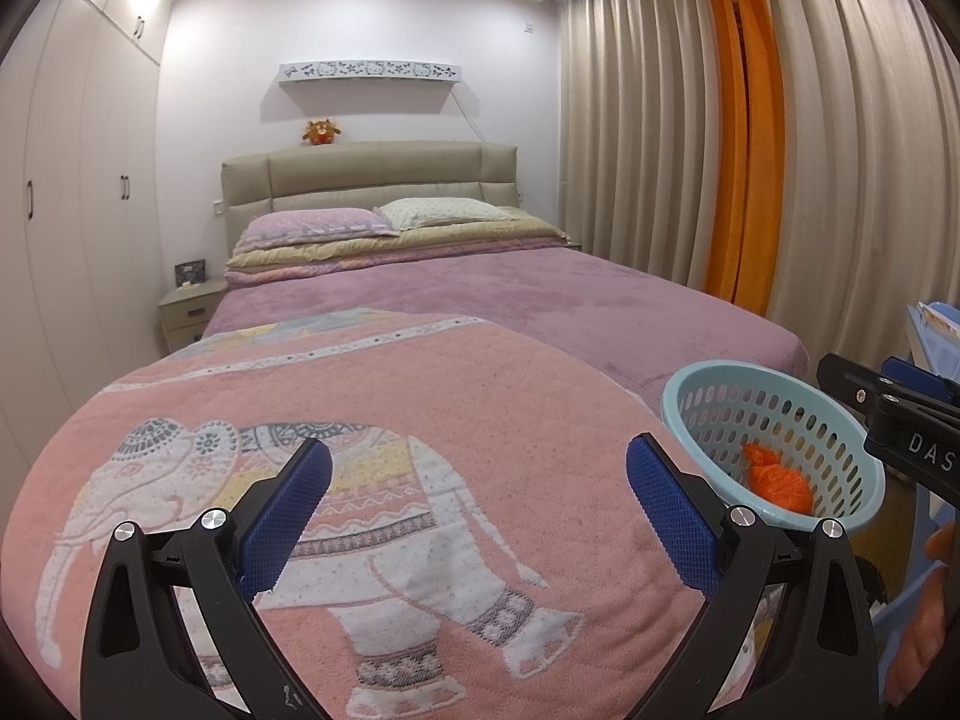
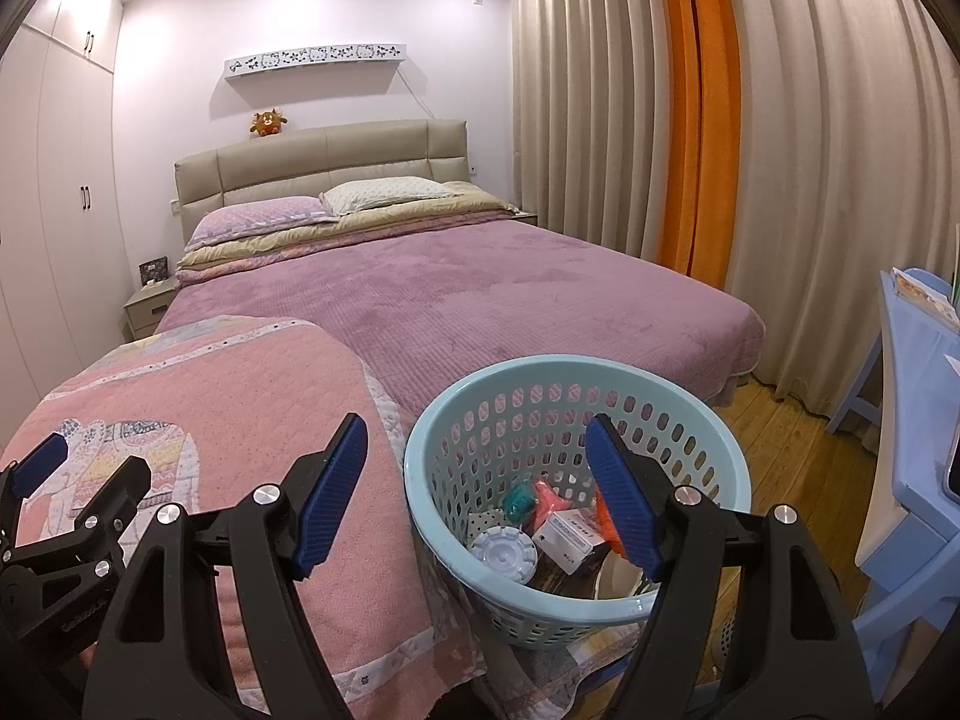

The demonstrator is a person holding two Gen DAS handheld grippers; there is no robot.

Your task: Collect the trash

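A wide bed (image 2: 480,300) under a mauve plush cover fills the room, with a pink quilted blanket (image 1: 360,450) bearing a white elephant spread over its near corner. Just beside that corner stands a pale blue perforated plastic basket (image 2: 735,468), round and open-topped. Inside it lies the trash: a small white cardboard box (image 2: 567,537), a round white plastic lid (image 2: 503,553), pink and teal wrappers, and a crumpled orange bag (image 1: 777,480). The left tool (image 1: 477,480) hangs over the blanket, blue-padded jaws spread wide and holding nothing. The right tool (image 2: 474,468) hangs at the basket's rim, jaws likewise apart and empty.
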